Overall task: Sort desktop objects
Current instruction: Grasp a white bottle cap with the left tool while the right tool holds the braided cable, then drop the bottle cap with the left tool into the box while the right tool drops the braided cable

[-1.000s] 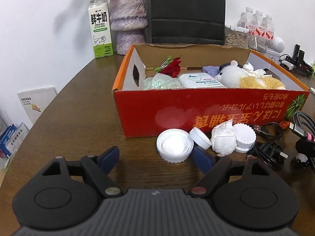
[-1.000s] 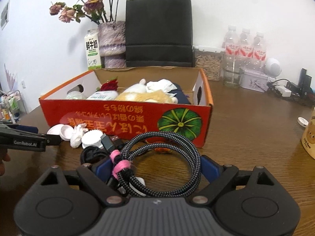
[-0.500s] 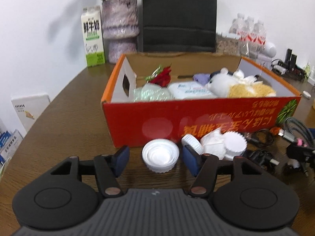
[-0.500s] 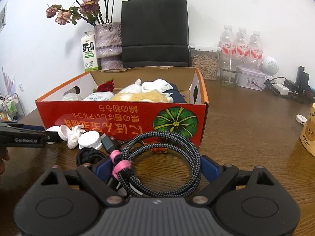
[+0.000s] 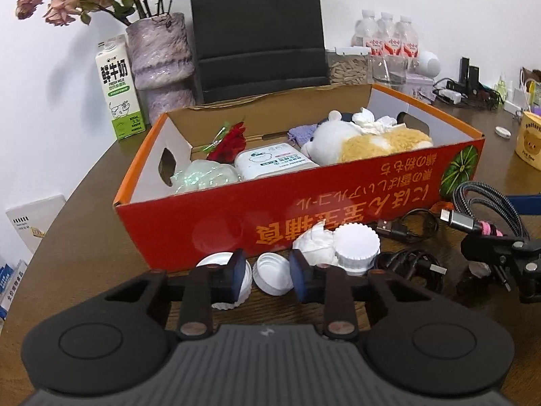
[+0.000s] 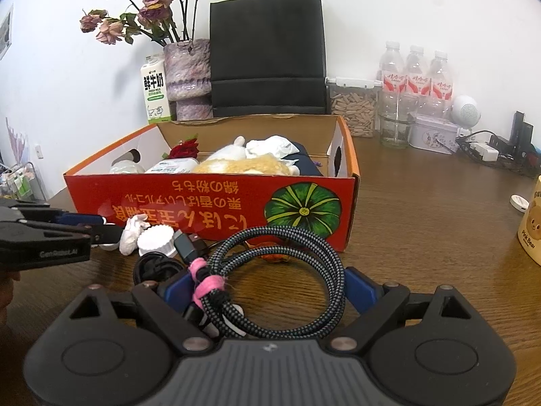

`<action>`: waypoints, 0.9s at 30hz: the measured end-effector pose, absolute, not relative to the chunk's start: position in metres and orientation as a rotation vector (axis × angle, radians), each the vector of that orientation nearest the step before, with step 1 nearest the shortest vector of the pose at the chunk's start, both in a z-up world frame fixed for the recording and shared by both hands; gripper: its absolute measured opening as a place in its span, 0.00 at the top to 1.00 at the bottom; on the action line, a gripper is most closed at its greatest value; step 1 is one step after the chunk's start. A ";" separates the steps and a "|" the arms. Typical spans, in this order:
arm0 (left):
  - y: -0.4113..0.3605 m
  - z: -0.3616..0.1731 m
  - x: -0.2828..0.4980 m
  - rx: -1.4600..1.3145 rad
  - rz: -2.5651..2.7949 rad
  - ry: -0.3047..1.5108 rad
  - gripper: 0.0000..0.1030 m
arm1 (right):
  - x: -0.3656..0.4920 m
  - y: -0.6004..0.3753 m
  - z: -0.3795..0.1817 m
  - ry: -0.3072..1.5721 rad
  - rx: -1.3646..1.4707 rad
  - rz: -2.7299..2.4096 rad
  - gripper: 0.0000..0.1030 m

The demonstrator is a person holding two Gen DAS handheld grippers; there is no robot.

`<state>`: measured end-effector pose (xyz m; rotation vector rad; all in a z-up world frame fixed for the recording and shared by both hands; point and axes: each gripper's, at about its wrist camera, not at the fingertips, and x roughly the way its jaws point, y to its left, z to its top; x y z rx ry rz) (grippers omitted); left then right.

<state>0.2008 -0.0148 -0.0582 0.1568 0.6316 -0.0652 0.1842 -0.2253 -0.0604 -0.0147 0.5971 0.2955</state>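
Note:
My left gripper has its blue pads on either side of a small white bottle cap on the table, closed against it. A wider white lid lies partly behind the left pad. A crumpled white tissue and a ridged white cap lie beside it, in front of the red cardboard box. My right gripper is shut on a coiled braided cable with a pink tie. The left gripper shows in the right wrist view.
The box holds a plush toy, wipes pack and red rose. Black cables lie by the caps. A milk carton, vase, black bag and water bottles stand behind. A yellow mug stands right.
My left gripper moved right from the wide lid to the small cap and closed its pads on it. The right gripper kept hold of the cable.

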 end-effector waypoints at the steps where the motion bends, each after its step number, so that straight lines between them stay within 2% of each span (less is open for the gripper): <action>1: -0.016 -0.059 0.200 0.167 -0.059 0.629 0.85 | 0.184 -0.226 -0.061 0.597 -0.013 0.297 0.12; 6: -0.015 -0.058 0.196 0.166 -0.069 0.618 0.89 | 0.184 -0.226 -0.061 0.598 -0.009 0.298 0.12; 18: -0.014 -0.046 0.183 0.157 -0.070 0.560 0.89 | 0.181 -0.226 -0.056 0.577 -0.012 0.295 0.12; 27: -0.011 -0.013 0.177 0.132 -0.076 0.456 0.89 | 0.177 -0.223 -0.021 0.462 -0.038 0.298 0.12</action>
